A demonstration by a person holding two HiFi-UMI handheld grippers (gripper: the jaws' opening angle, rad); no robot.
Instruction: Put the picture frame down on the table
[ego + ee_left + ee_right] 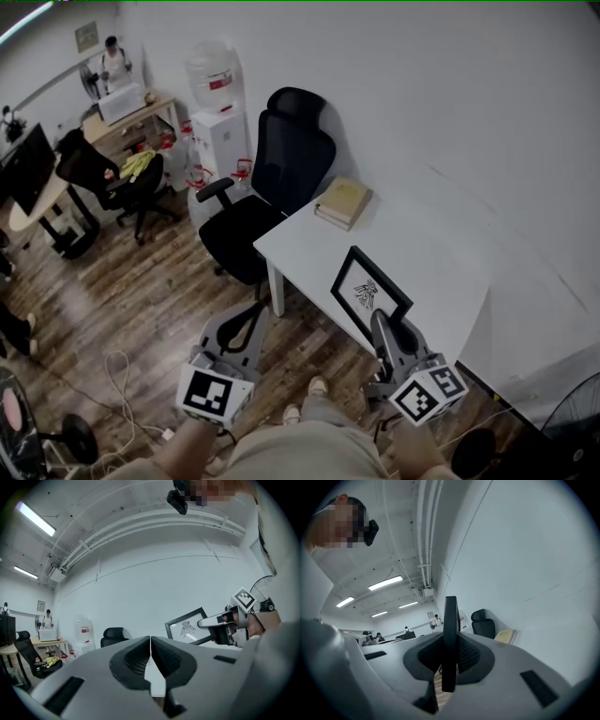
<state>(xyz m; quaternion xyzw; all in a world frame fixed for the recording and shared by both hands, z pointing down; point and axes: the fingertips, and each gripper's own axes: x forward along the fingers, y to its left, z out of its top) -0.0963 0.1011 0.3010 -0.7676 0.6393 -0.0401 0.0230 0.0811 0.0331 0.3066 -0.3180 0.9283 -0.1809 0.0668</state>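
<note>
Fingers of the right gripper pinch the black edge of the picture frame, which stands edge-on between the two ribbed pads and rises above them. From the head view, this gripper holds the frame by its near lower corner. The frame is tilted, its glass and small dark drawing facing up, over the near edge of the white table. Whether its far edge touches the tabletop cannot be made out.

To the left, off the table and over the wooden floor, the left gripper has its fingers pressed together on nothing. Its own view shows the frame off to its right, well apart from it.

Farther back on the table lies a tan book near the far corner. Beyond that corner stands a black office chair, then a water dispenser against the wall.
</note>
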